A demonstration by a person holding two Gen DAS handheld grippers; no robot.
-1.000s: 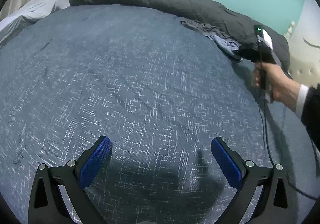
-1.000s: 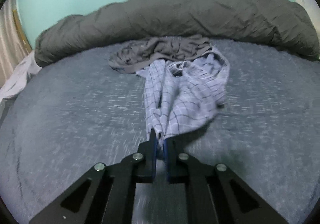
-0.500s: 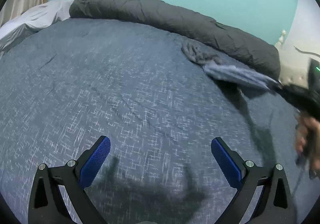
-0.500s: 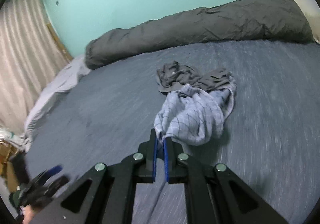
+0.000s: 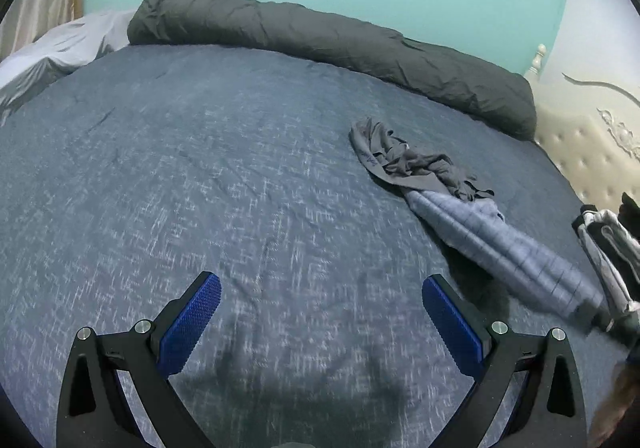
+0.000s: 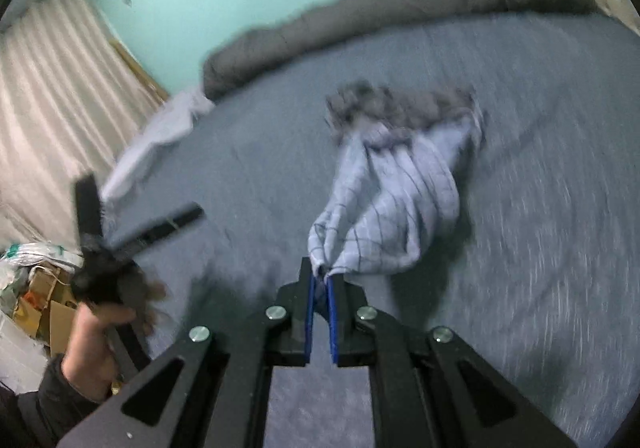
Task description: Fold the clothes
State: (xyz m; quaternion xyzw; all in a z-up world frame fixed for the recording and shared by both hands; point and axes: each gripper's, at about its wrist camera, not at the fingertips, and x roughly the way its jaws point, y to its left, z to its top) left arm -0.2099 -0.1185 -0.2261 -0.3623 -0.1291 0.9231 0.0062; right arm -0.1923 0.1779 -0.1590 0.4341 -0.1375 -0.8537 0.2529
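A light blue checked garment (image 6: 396,200) is stretched out over the blue bedspread (image 6: 540,168). My right gripper (image 6: 320,280) is shut on its near edge and holds it lifted. In the left wrist view the garment (image 5: 500,244) runs taut toward the right edge. A crumpled grey garment (image 5: 404,160) lies at its far end, touching it; it also shows blurred in the right wrist view (image 6: 400,108). My left gripper (image 5: 320,320) is open and empty above the bedspread (image 5: 200,168), left of the clothes. It shows blurred in the right wrist view (image 6: 140,216).
A rolled dark grey duvet (image 5: 340,44) lies along the far side of the bed against the teal wall. A white sheet (image 5: 60,52) lies at the far left corner. A cream padded headboard (image 5: 592,152) stands at right. Curtains (image 6: 52,108) and boxes (image 6: 40,288) stand beside the bed.
My right gripper has pulled the checked garment away from the duvet toward the near side, dragging the grey garment with it. The left gripper stayed open while its view swung.
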